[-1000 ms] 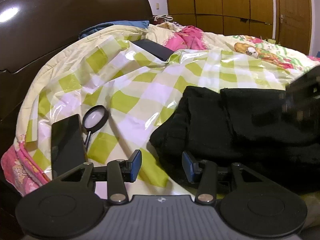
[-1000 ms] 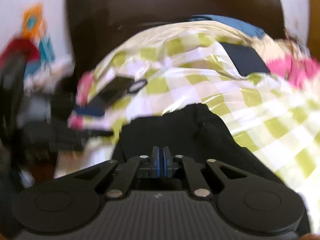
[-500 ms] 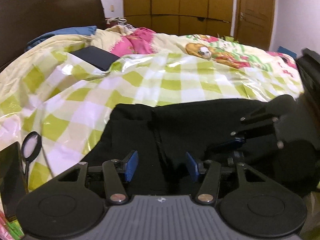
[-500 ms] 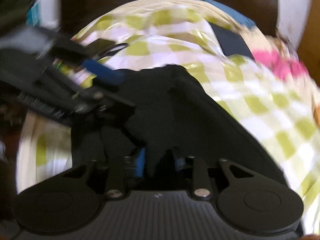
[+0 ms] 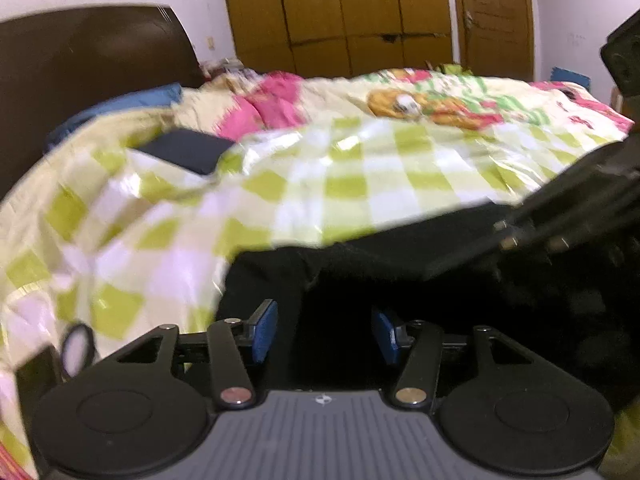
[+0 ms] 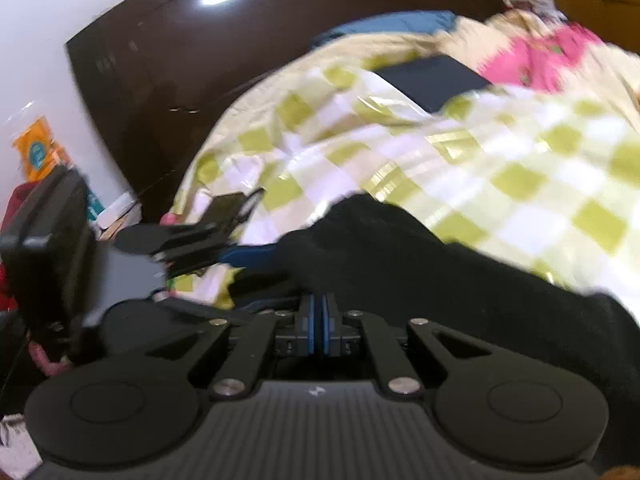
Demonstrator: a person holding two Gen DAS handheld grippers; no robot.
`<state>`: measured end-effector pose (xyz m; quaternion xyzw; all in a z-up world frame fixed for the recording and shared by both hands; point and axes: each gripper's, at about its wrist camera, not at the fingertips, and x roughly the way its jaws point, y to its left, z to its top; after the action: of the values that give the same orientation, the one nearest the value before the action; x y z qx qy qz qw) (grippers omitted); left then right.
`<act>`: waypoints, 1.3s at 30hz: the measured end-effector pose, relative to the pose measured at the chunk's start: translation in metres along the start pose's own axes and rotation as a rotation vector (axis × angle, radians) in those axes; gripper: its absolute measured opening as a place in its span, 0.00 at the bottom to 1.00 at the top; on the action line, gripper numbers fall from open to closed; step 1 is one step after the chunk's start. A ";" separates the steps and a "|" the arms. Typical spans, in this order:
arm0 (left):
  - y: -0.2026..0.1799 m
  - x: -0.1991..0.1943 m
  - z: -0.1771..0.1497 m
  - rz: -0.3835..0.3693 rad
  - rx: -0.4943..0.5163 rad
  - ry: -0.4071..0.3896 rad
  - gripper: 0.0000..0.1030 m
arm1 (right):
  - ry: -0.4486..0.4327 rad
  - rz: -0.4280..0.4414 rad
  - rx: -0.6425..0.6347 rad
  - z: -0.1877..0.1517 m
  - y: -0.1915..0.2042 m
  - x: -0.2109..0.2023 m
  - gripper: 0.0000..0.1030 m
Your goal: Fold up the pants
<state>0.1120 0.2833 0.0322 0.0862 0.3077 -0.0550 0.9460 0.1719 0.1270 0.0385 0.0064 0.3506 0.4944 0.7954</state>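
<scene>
Black pants (image 5: 400, 252) lie on a green-and-white checked sheet (image 5: 320, 184) spread over the bed. My left gripper (image 5: 324, 332) hovers low over the pants' left end, open, its blue pads apart with dark cloth below and between them but not pinched. From the right wrist view, one of its blue fingers (image 6: 248, 257) reaches into the pants' edge. My right gripper (image 6: 318, 320) has its pads pressed together, and black pants (image 6: 400, 264) bunch up right at the tips. Its black frame (image 5: 560, 216) comes in from the right over a raised fold.
A magnifying glass (image 5: 76, 348) and a dark phone (image 5: 36, 372) lie on the sheet's near left corner. Farther back rests a flat dark blue item (image 5: 184, 150). A brown headboard (image 5: 80, 80) stands on the left, wooden wardrobes (image 5: 360, 20) behind the bed.
My left gripper has swung right, from the bare sheet onto the pants. The right gripper rolled and its pads came together on the black cloth that was between them.
</scene>
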 end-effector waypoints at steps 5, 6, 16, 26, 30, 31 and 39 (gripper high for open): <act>0.028 -0.014 0.003 0.060 -0.055 -0.041 0.55 | -0.045 0.070 0.009 0.014 0.012 0.021 0.01; 0.034 -0.017 -0.001 0.072 -0.068 -0.036 0.53 | -0.045 0.087 0.015 0.014 0.016 0.029 0.01; 0.032 -0.016 -0.020 -0.045 -0.135 0.025 0.56 | -0.002 -0.065 -0.006 -0.007 0.007 0.012 0.07; 0.012 0.017 -0.025 -0.001 -0.353 0.080 0.57 | 0.117 -0.103 -0.226 0.037 -0.058 0.043 0.60; 0.011 0.017 -0.027 0.016 -0.402 0.081 0.60 | 0.166 -0.058 -0.198 0.041 -0.077 0.064 0.59; 0.010 0.018 -0.027 0.026 -0.404 0.088 0.60 | 0.174 -0.053 -0.183 0.042 -0.080 0.068 0.58; 0.000 0.003 -0.037 0.073 -0.469 0.083 0.67 | 0.194 -0.025 -0.214 0.041 -0.065 0.066 0.10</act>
<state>0.0934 0.2904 0.0012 -0.1227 0.3476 0.0558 0.9279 0.2635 0.1595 0.0100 -0.1304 0.3711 0.5173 0.7600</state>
